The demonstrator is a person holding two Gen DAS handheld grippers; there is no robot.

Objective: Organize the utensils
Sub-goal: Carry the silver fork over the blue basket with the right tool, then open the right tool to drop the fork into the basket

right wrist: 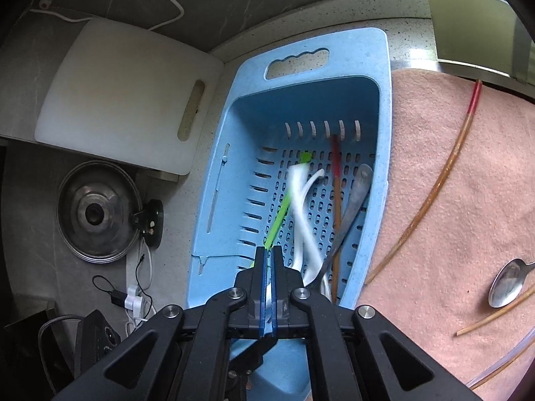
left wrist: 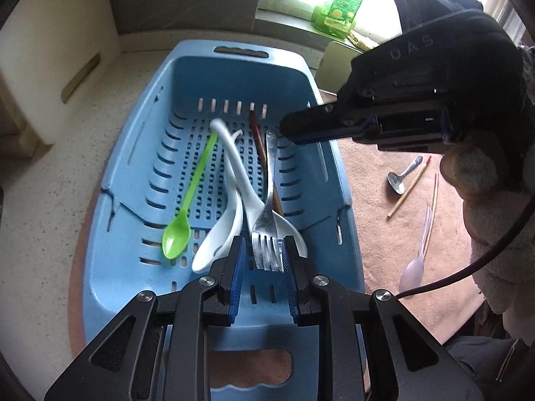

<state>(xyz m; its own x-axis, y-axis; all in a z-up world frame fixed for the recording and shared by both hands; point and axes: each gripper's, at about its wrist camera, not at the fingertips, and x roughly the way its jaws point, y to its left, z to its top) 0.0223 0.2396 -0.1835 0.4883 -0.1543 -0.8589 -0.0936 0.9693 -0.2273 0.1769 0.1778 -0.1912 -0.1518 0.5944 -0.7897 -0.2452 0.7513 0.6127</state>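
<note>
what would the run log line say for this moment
left tool: open over fork | right tool: shut, empty | blue basket: spoons, fork, chopstick | towel: metal spoon, chopsticks left

Matt blue plastic basket (left wrist: 140,153); shiny metal fork (left wrist: 267,234); fuzzy cloth (right wrist: 451,200).

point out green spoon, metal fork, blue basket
green spoon (left wrist: 176,238): left wrist view, on its bowl.
metal fork (left wrist: 267,250): left wrist view, on its tines.
blue basket (right wrist: 381,53): right wrist view, on its far rim.
</note>
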